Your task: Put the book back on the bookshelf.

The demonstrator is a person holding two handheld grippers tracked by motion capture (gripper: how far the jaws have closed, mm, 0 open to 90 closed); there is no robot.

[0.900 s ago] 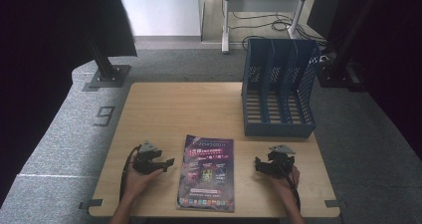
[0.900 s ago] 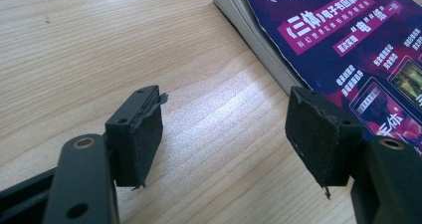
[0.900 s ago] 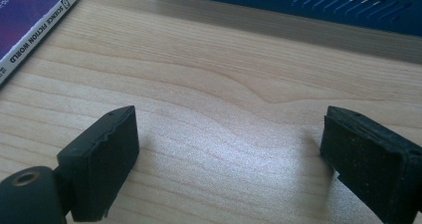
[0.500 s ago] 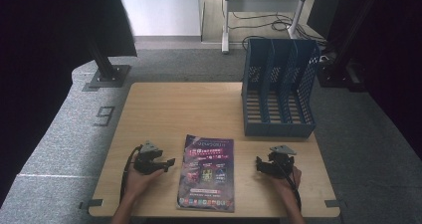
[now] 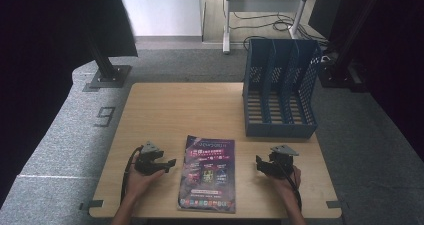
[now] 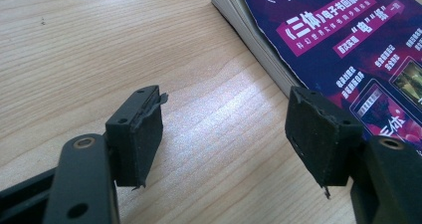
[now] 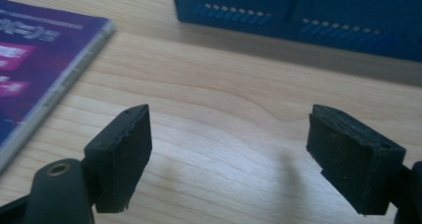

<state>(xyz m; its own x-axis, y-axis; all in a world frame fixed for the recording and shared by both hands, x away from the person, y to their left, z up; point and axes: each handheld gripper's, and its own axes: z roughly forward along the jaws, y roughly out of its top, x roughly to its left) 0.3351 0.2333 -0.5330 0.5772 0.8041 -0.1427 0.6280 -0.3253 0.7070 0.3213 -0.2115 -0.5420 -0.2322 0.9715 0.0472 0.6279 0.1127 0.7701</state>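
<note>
Wooden table (image 5: 200, 110) bears magazine (image 5: 208, 173) and blue file rack (image 5: 280, 87) over grey carpet (image 5: 65, 135).

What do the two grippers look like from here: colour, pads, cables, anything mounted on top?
Both the left gripper and right gripper are black, each topped by a grey three-cornered plate, trailing a black cable. Their pads are flat, dark, frayed at the edges. No sleeves visible.

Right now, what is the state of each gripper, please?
Left gripper: open, empty, beside the magazine.
Right gripper: open, empty, above the table.
</note>
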